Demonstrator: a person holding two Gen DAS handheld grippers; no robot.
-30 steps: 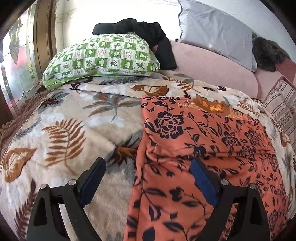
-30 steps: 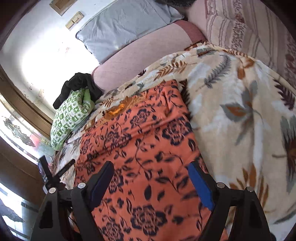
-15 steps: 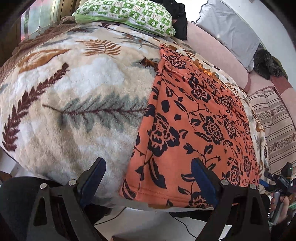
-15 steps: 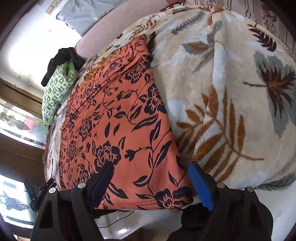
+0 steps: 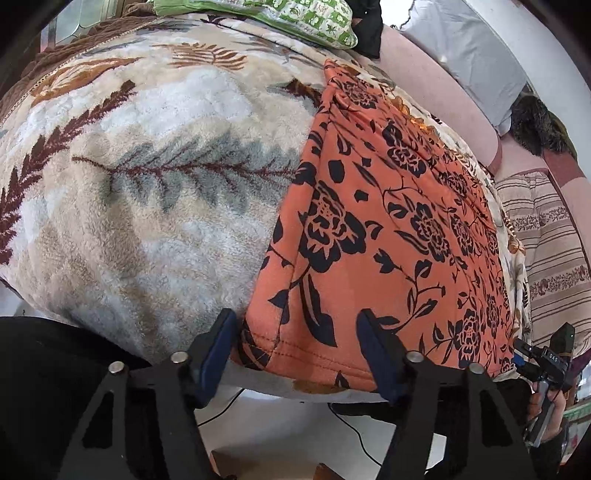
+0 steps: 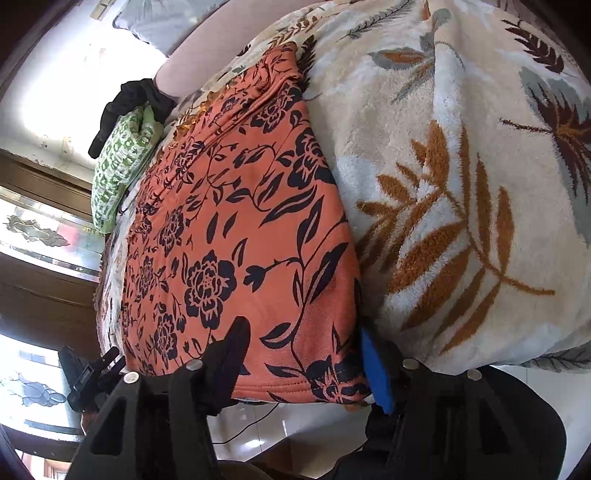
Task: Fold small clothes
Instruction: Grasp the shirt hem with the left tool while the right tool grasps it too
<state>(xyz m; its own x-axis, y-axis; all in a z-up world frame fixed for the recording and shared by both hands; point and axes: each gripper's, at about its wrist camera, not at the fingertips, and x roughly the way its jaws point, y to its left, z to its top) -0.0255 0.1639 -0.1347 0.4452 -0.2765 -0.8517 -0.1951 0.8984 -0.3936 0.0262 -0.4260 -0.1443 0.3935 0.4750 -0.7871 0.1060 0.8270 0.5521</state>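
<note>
An orange garment with a black flower print (image 5: 388, 229) lies spread flat on the bed, its hem hanging at the near edge; it also shows in the right wrist view (image 6: 236, 236). My left gripper (image 5: 297, 350) is open, its fingers straddling the garment's near left hem corner. My right gripper (image 6: 303, 360) is open, its fingers straddling the near right hem corner. Neither is closed on the cloth.
A fluffy leaf-print blanket (image 5: 147, 184) covers the bed. A green checked pillow (image 5: 295, 18) and black clothing (image 6: 129, 103) lie at the far end, with a grey pillow (image 5: 472, 55) and a striped cushion (image 5: 546, 251). White floor lies below the bed edge.
Both grippers pulled back from over the garment's middle to the near edge of the bed and came down to its hem corners. Their jaws have narrowed somewhat.
</note>
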